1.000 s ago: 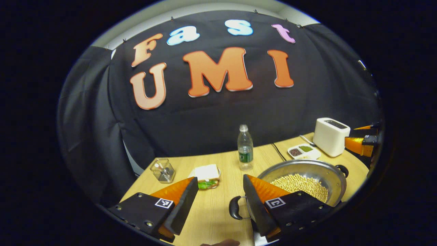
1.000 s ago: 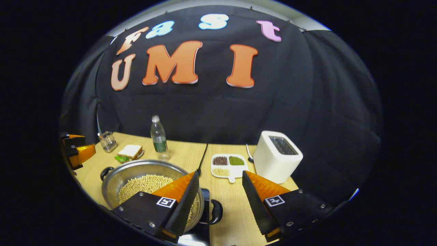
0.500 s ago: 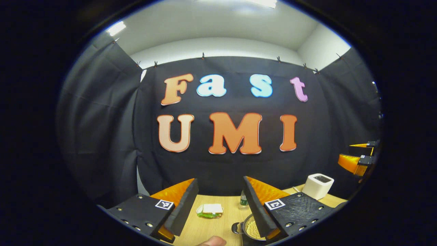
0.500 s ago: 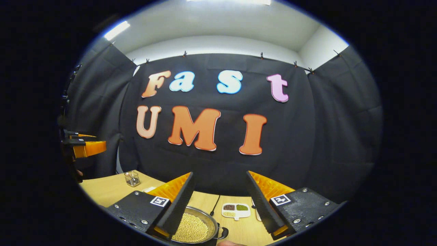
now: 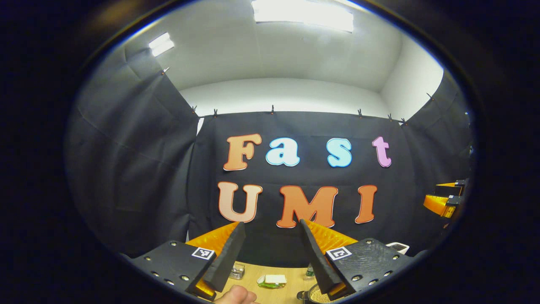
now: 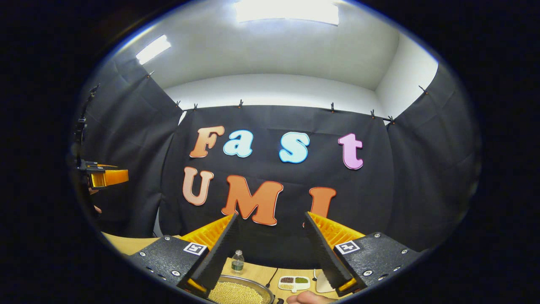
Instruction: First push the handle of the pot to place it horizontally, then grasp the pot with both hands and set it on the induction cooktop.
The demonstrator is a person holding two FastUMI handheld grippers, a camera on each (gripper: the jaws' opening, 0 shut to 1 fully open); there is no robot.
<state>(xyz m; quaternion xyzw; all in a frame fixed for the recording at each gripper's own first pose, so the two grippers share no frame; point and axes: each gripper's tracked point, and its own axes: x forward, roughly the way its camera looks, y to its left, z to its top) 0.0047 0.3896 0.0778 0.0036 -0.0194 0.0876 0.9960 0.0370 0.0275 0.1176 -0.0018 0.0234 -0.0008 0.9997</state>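
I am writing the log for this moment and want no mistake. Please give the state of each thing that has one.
left hand-held gripper: open, holding nothing, raised above the table.
right hand-held gripper: open, holding nothing, raised.
pot: uncovered, full of beans, not gripped.
water bottle: upright, cap on.
sectioned dish: flat on the table, compartments filled.
sandwich: lying on the table.

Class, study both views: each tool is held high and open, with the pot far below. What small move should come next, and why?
Probably tilt both tools back down toward the pot. The left tool and right tool point at the booth wall, open and holding nothing. The pot of beans sits low on the table, and whether the task is already done cannot be judged from here.
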